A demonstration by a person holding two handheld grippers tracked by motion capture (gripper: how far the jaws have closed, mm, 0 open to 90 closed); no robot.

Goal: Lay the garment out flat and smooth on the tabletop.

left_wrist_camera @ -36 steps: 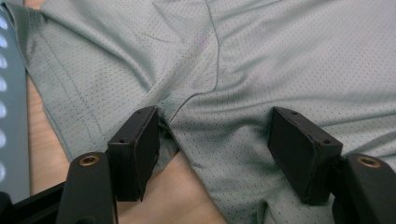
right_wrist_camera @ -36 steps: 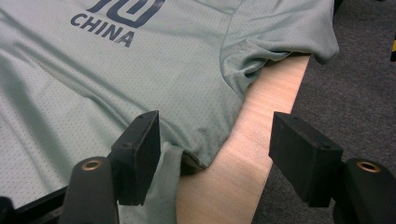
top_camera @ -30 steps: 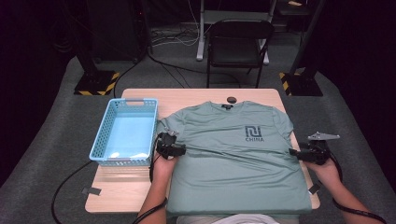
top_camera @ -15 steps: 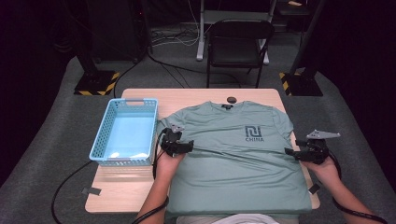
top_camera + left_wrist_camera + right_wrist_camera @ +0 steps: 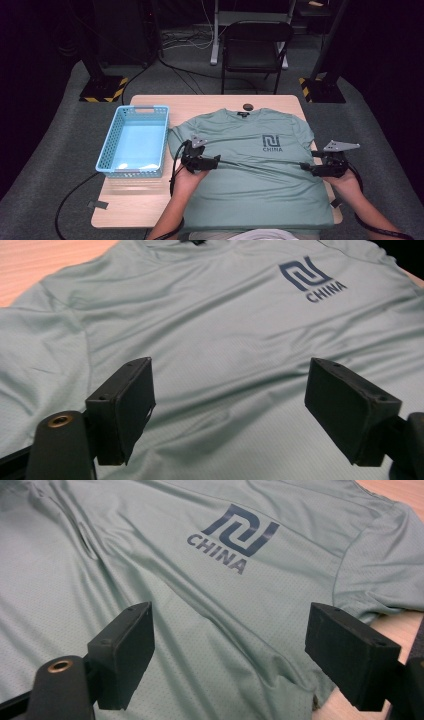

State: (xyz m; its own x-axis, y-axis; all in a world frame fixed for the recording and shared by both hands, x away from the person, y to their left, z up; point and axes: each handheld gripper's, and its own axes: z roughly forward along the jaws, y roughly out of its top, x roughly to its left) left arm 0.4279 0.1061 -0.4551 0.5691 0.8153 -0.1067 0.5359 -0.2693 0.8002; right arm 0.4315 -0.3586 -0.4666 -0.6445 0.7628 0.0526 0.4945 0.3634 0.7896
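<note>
A pale green short-sleeved T-shirt (image 5: 250, 165) with a dark blue "CHINA" logo (image 5: 271, 143) lay flat on the light wooden table (image 5: 210, 102), chest side up. The left gripper (image 5: 216, 161) hovered over the shirt's left flank, its jaws having just been opening and now wide apart, with bare fabric below them. The right gripper (image 5: 303, 166) stood at the shirt's opposite edge, jaws likewise just opened wide and holding nothing. Beyond the left gripper's outer side sat a light blue plastic basket (image 5: 111, 145).
</note>
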